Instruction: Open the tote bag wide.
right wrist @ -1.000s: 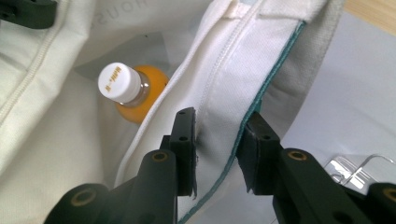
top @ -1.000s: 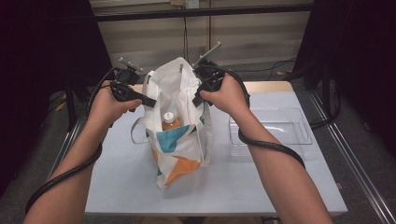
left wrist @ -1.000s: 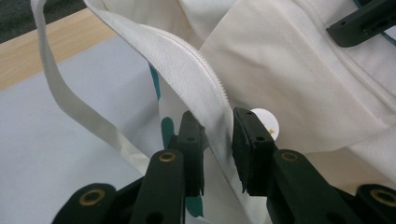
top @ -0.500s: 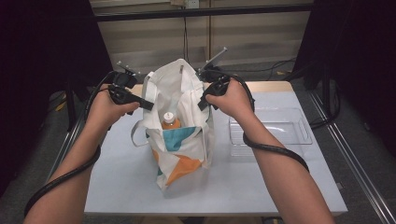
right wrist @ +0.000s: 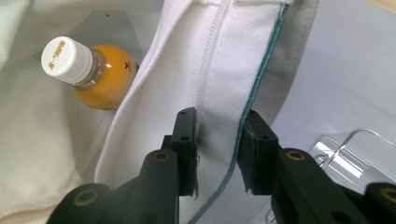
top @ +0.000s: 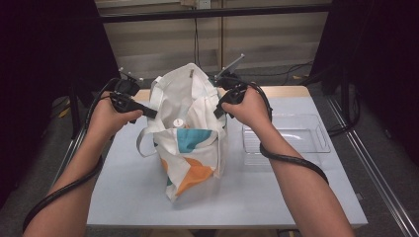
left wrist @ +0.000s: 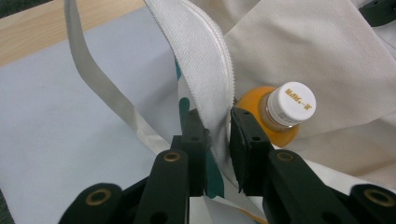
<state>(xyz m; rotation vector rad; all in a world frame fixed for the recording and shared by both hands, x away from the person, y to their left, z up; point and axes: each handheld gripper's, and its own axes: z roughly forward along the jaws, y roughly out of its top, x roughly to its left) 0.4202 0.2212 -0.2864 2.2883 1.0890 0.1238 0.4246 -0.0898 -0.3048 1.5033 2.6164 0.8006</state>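
Note:
A white tote bag point(top: 190, 148) with teal and orange patches stands upright mid-table. Inside it is an orange drink bottle with a white cap point(top: 178, 122), also clear in the left gripper view point(left wrist: 280, 112) and the right gripper view point(right wrist: 93, 70). My left gripper point(top: 148, 112) is shut on the bag's left rim point(left wrist: 210, 84), with the fabric pinched between its jaws point(left wrist: 217, 128). My right gripper point(top: 220, 109) is shut on the bag's right rim point(right wrist: 224, 74), the seamed cloth running up between its jaws point(right wrist: 219, 135). The two grips hold the mouth apart.
A clear plastic tray point(top: 291, 140) lies on the grey table point(top: 123, 182) to the right of the bag, close under my right forearm. A loose bag strap point(top: 143, 143) hangs on the left side. Dark frame rails border the table.
Both grippers have kept their hold on the rims. The right one has drifted slightly right and toward me, spreading the bag's mouth a little wider.

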